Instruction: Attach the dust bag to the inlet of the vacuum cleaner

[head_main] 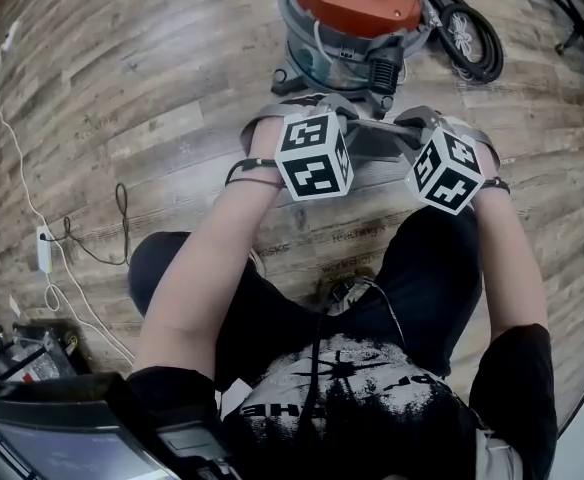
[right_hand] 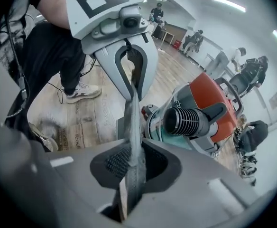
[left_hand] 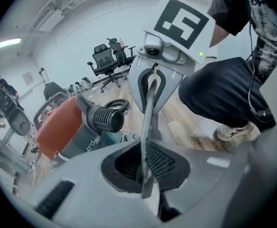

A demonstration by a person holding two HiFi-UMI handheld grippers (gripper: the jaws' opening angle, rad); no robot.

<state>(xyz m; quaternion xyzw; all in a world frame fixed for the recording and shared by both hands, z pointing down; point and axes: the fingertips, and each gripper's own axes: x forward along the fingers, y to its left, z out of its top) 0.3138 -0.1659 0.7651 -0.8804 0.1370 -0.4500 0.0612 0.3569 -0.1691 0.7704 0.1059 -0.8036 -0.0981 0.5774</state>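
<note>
A person low over a wood-plank floor (head_main: 122,118) holds a grey dust bag (head_main: 374,138) in front of an orange-lidded vacuum cleaner (head_main: 357,8), which stands at 12 o'clock in the head view. The left tongs (left_hand: 145,171) are pinched narrow on one edge of the bag. The right tongs (right_hand: 130,175) are narrow on the opposite edge, and both gripper views show the pads pressing on the material. The bag's long axis runs from 9 o'clock to 3 o'clock across the head view, spanning the gap between the left marker cube (head_main: 314,155) and the right marker cube (head_main: 447,171). Each gripper view catches the bag edge-on, a thin grey strip rising toward 12 o'clock from that view's own jaws to the other tongs facing it. A tan card edge (right_hand: 122,201) shows beside the grey material at the right tongs. The vacuum's black ribbed inlet (left_hand: 107,119) juts from the drum at 6 o'clock of the machine, its mouth turned toward the person. It sits at 9 o'clock of the bag in the left gripper view and at 3 o'clock of it in the right gripper view, near the bag but apart from it. A coiled black hose (head_main: 467,38) lies on the floor at 3 o'clock of the vacuum, and a white power block (head_main: 44,250) rests on the floor at 9 o'clock.
</note>
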